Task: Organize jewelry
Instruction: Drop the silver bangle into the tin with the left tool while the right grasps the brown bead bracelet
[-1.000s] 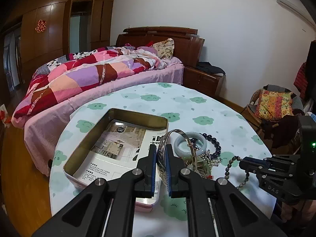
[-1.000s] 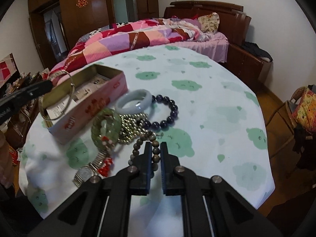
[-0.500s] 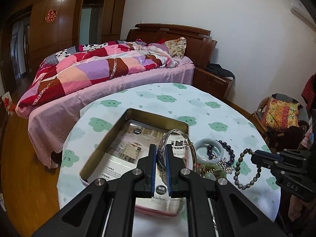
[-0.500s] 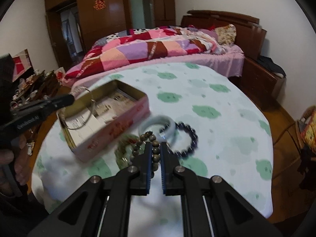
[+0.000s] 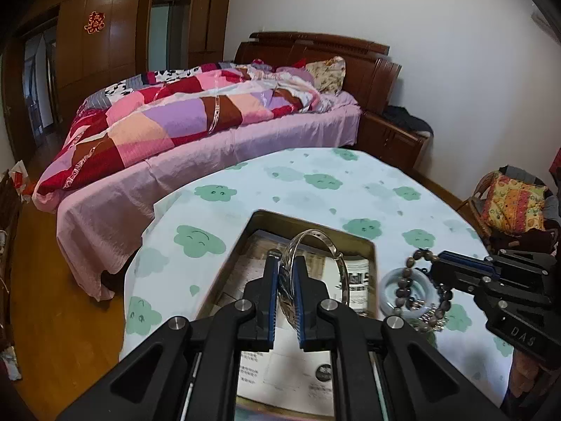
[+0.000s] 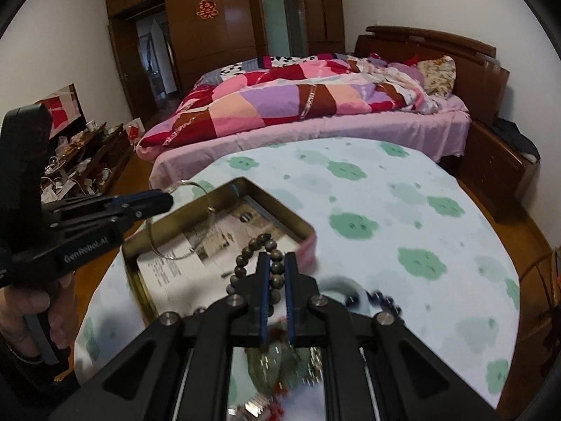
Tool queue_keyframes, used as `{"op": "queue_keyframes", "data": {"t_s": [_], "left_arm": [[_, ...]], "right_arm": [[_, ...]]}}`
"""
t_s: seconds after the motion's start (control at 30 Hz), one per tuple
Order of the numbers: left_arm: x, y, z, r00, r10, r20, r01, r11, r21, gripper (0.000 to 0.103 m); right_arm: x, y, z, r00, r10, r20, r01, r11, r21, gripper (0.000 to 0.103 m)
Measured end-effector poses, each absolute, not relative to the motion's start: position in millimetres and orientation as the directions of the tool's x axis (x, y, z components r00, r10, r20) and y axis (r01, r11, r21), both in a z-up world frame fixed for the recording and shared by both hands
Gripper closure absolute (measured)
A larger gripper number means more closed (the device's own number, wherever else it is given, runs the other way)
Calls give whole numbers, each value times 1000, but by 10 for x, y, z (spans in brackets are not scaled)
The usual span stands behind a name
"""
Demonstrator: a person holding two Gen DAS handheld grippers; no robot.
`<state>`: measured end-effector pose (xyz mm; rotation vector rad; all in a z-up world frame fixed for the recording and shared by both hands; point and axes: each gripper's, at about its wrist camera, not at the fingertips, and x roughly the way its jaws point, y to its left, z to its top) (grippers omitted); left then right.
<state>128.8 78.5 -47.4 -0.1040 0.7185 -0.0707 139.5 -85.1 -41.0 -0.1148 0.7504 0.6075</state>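
Observation:
My left gripper (image 5: pixel 284 263) is shut on a silver bangle (image 5: pixel 315 242) and holds it above the open tin box (image 5: pixel 364 245) lined with printed paper. It also shows in the right wrist view (image 6: pixel 164 200) with the bangle (image 6: pixel 182 256) hanging over the box (image 6: pixel 245 184). My right gripper (image 6: pixel 277 263) is shut on a brown bead bracelet (image 6: pixel 261 245), lifted near the box's right edge; in the left wrist view it (image 5: pixel 438 258) holds the beads (image 5: pixel 406 273) above a pale jade bangle (image 5: pixel 389 298).
The round table has a cloud-print cloth (image 5: pixel 315 182). A blurred pile of other jewelry (image 6: pixel 280 358), with dark beads (image 6: pixel 382 298), lies under my right gripper. A bed (image 5: pixel 210 115) stands behind the table, and a chair with a cushion (image 5: pixel 512 203) at right.
Both grippers have risen and moved toward the tin box. The bangle now hangs over the box, and the bead bracelet has been lifted off the pile to the box's right edge.

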Motion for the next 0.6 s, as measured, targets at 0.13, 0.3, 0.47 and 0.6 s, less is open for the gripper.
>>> {"op": "queue_keyframes", "data": {"t_s": [0.13, 0.3, 0.47, 0.6], "left_arm": [[1435, 822, -520, 729, -99, -677, 32, 993, -112, 95], [1597, 848, -592, 705, -90, -704, 33, 995, -95, 95], [1725, 866, -693, 685, -79, -724, 32, 996, -79, 95], [1787, 886, -766, 668, -78, -740, 34, 997, -74, 95]], "right_arm": [[1528, -685, -470, 555, 489, -672, -566, 815, 125, 93], [1650, -530, -556, 540, 481, -691, -578, 809, 112, 93], [1766, -485, -687, 538, 452, -712, -557, 824, 103, 93], [1834, -489, -768, 536, 437, -722, -536, 837, 108, 93]]}}
